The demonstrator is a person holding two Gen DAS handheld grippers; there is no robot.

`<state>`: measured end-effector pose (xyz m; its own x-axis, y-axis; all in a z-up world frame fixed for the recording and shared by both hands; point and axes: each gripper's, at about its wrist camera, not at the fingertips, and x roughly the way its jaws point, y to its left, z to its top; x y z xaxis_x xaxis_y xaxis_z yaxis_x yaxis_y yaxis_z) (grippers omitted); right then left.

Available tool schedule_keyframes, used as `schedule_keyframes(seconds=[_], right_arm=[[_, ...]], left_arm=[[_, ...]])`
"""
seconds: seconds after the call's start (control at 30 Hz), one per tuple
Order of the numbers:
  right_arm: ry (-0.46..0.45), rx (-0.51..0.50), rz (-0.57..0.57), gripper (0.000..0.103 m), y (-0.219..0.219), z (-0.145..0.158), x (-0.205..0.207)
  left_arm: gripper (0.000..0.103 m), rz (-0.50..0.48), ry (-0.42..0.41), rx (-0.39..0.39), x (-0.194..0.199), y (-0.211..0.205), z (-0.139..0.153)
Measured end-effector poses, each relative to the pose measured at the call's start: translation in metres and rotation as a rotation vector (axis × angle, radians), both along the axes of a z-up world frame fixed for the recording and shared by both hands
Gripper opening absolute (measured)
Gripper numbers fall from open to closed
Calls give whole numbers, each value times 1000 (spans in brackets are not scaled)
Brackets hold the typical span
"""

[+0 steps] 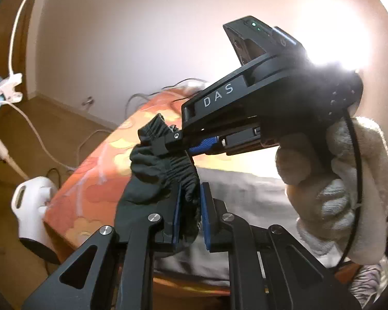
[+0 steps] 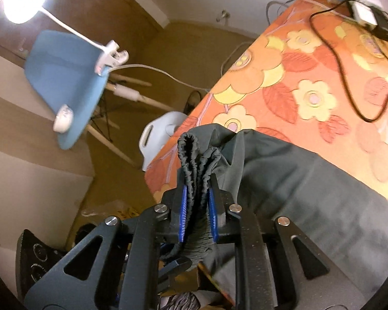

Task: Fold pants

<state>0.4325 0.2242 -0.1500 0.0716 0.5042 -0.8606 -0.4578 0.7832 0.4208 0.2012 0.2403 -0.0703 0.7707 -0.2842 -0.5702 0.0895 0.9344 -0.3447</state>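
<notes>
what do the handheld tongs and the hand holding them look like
Both tongs are matte black metal linkages with silver pivot screws and ribbed blue pads. The right tongs carry white "DAS" lettering, a green indicator light and a black cable. The hand wears a cream knitted glove.

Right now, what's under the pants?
Under the pants lies the flowery orange cover. What the cloth hides beneath it can't be seen. Both grippers pinch the waistband.
</notes>
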Motion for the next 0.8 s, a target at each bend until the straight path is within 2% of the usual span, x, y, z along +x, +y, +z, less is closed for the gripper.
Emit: schedule_keyframes(seconds=[0.27, 0.4, 0.47, 0.67, 0.8], right_arm=[[-61, 62, -76, 15, -66, 50, -20], [-78, 98, -164, 15, -132, 70, -27], [-81, 105, -208, 15, -164, 76, -32], [-82, 109, -333, 15, -270, 80, -65], [-69, 87, -410, 15, -329, 64, -85]], left_arm=[[12, -123, -68, 41, -21, -63, 31], [12, -177, -71, 11, -30, -84, 41], [12, -169, -77, 33, -32, -84, 42], [12, -121, -10, 7, -18, -79, 29], [13, -175, 65, 16, -12, -110, 21]])
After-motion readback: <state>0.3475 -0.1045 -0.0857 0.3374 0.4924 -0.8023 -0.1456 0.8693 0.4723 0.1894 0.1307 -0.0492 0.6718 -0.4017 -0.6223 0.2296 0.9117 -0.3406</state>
